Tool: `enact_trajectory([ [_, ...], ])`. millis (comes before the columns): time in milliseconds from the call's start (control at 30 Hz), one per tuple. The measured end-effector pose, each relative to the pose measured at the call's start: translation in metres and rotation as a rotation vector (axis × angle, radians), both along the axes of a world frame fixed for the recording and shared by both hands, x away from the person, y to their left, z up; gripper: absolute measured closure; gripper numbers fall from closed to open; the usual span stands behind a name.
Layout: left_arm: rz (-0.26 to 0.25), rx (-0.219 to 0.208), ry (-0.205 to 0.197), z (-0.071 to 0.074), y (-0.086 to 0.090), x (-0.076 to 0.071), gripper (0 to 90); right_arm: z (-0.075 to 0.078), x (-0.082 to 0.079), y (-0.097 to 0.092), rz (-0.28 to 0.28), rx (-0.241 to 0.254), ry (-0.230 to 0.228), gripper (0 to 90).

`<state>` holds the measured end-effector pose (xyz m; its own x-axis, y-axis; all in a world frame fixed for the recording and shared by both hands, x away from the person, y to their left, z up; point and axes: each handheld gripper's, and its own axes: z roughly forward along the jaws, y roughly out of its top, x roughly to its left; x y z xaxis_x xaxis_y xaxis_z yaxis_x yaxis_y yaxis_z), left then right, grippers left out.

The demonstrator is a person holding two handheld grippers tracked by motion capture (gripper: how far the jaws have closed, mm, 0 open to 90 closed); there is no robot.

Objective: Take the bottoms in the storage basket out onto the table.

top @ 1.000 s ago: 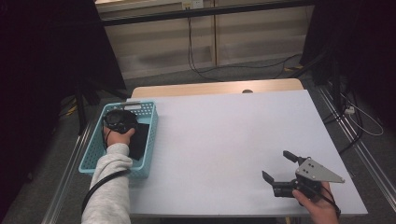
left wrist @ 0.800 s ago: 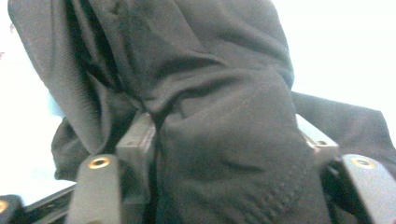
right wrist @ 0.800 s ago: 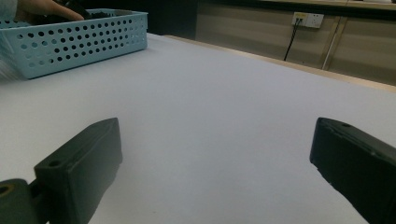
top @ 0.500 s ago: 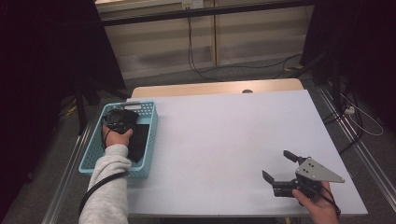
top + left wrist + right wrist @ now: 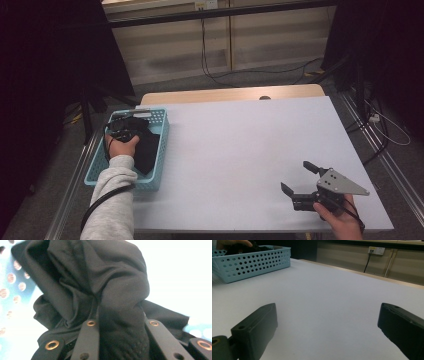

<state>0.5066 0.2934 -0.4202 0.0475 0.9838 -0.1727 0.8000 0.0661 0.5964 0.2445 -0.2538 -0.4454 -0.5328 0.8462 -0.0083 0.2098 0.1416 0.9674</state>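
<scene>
The tabletop is bare white across its middle, with your basket at its 9 o'clock edge and nothing yet laid out on the open surface. Inside the basket lies the black cloth, bunched in a heap toward the 12 o'clock end. Your left claw is down in that heap; your right claw waits near 5 o'clock, well apart from the basket.

As for progress, I judge you are at the very start: the cloth is gripped but has not left the basket, so lifting it out and carrying it over the tabletop are all still to do.

The left gripper view gives what the high view cannot: the left claw is clenched on a thick fold of cloth, the fabric pinched between the two black jaws and rising in a twisted ridge, with the basket's dotted blue wall behind. From above, your hand and the dark cloth merge, and the grip itself is unreadable.

The right gripper view shows that claw released, jaws spread wide over bare tabletop, the basket far off at 10 o'clock.
</scene>
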Motion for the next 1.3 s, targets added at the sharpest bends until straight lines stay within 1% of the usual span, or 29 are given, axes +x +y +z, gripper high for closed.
enact_trajectory([
  [33, 0.007, -0.012, -0.009, 0.004, 0.001, -0.001, 75.9, 0.001, -0.001, 0.001, 0.000, 0.006, -0.002, 1.8],
  [100, 0.007, -0.015, -0.008, 0.006, 0.001, -0.001, 76.0, 0.000, -0.001, 0.000, -0.004, 0.005, -0.002, 1.8],
  [133, -0.005, -0.005, -0.005, 0.009, 0.002, -0.002, 76.0, 0.000, -0.001, 0.000, -0.004, 0.005, -0.002, 1.8],
  [200, 0.003, -0.020, -0.013, 0.016, 0.003, -0.003, 76.1, 0.000, -0.001, -0.001, -0.006, 0.002, -0.003, 1.8],
  [333, -0.022, -0.031, -0.007, 0.024, 0.004, -0.003, 76.2, 0.000, 0.000, 0.000, -0.004, 0.003, 0.000, 1.8],
  [433, -0.044, -0.044, -0.007, 0.034, 0.004, -0.004, 76.3, -0.001, 0.000, 0.001, -0.001, 0.000, 0.001, 1.8],
  [467, -0.044, -0.044, -0.007, 0.034, 0.004, -0.004, 76.2, 0.000, 0.000, 0.002, 0.002, -0.002, 0.000, 1.8],
  [500, -0.070, -0.035, -0.003, 0.037, 0.004, -0.004, 76.2, 0.000, 0.000, 0.002, 0.002, -0.002, 0.000, 1.8],
  [567, -0.080, -0.036, -0.006, 0.046, 0.001, -0.005, 76.2, 0.000, 0.000, 0.002, 0.006, -0.002, 0.000, 1.6],
  [600, -0.080, -0.036, -0.006, 0.046, 0.001, -0.005, 76.3, 0.000, 0.000, 0.002, 0.006, -0.002, 0.000, 1.6],
  [633, -0.095, -0.033, -0.019, 0.052, 0.000, -0.006, 76.3, 0.000, 0.000, 0.002, 0.004, -0.001, -0.001, 1.6],
  [667, -0.095, -0.033, -0.019, 0.052, 0.000, -0.006, 76.3, 0.000, 0.000, 0.002, 0.004, -0.001, -0.001, 1.6],
  [700, -0.113, -0.031, -0.034, 0.060, -0.001, -0.007, 76.3, 0.000, 0.000, 0.002, 0.001, 0.002, -0.001, 1.6],
  [733, -0.121, -0.033, -0.044, 0.065, -0.002, -0.007, 76.3, 0.000, 0.000, 0.002, 0.000, 0.003, 0.000, 1.6],
  [767, -0.121, -0.033, -0.044, 0.065, -0.002, -0.007, 76.3, 0.000, 0.000, 0.002, 0.000, 0.003, 0.000, 1.6],
  [800, -0.134, -0.026, -0.053, 0.073, -0.005, -0.007, 76.3, 0.000, 0.000, 0.002, 0.004, 0.005, 0.000, 1.6],
  [833, -0.134, -0.026, -0.053, 0.073, -0.005, -0.007, 76.3, 0.000, 0.000, 0.003, 0.004, 0.002, 0.001, 1.6],
  [867, -0.146, -0.026, -0.070, 0.082, -0.006, -0.008, 76.3, 0.000, 0.000, 0.004, 0.007, 0.002, 0.001, 1.6],
  [900, -0.146, -0.026, -0.070, 0.082, -0.006, -0.008, 76.3, 0.000, 0.000, 0.004, 0.007, 0.002, 0.001, 1.6],
  [933, -0.160, -0.024, -0.074, 0.086, -0.007, -0.008, 76.3, 0.000, 0.000, 0.004, 0.009, 0.002, -0.001, 1.6],
  [967, -0.172, -0.024, -0.090, 0.093, -0.009, -0.009, 76.3, 0.000, 0.000, 0.005, 0.009, -0.002, -0.002, 1.6],
  [1000, -0.172, -0.024, -0.090, 0.093, -0.009, -0.009, 76.3, 0.000, 0.000, 0.005, 0.009, -0.002, -0.002, 1.6],
  [1033, -0.184, -0.032, -0.107, 0.099, -0.010, -0.010, 76.2, 0.000, 0.000, 0.005, 0.010, -0.002, -0.001, 1.6],
  [1067, -0.184, -0.032, -0.107, 0.099, -0.010, -0.010, 76.3, 0.000, 0.000, 0.005, 0.010, -0.002, -0.001, 1.6],
  [1100, -0.191, -0.040, -0.115, 0.104, -0.010, -0.010, 76.2, 0.000, 0.000, 0.005, 0.008, 0.000, 0.000, 1.6],
  [1133, -0.191, -0.040, -0.115, 0.104, -0.010, -0.010, 76.3, 0.000, 0.000, 0.005, 0.008, 0.000, 0.000, 1.6],
  [1200, -0.197, -0.042, -0.125, 0.110, -0.011, -0.011, 76.2, 0.000, 0.000, 0.005, 0.005, 0.001, 0.002, 1.6],
  [1233, -0.207, -0.057, -0.139, 0.118, -0.013, -0.012, 76.2, 0.000, 0.000, 0.005, 0.005, 0.001, 0.000, 1.6],
  [1300, -0.223, -0.065, -0.157, 0.127, -0.016, -0.013, 76.3, 0.000, 0.001, 0.005, 0.009, 0.000, 0.002, 1.6],
])
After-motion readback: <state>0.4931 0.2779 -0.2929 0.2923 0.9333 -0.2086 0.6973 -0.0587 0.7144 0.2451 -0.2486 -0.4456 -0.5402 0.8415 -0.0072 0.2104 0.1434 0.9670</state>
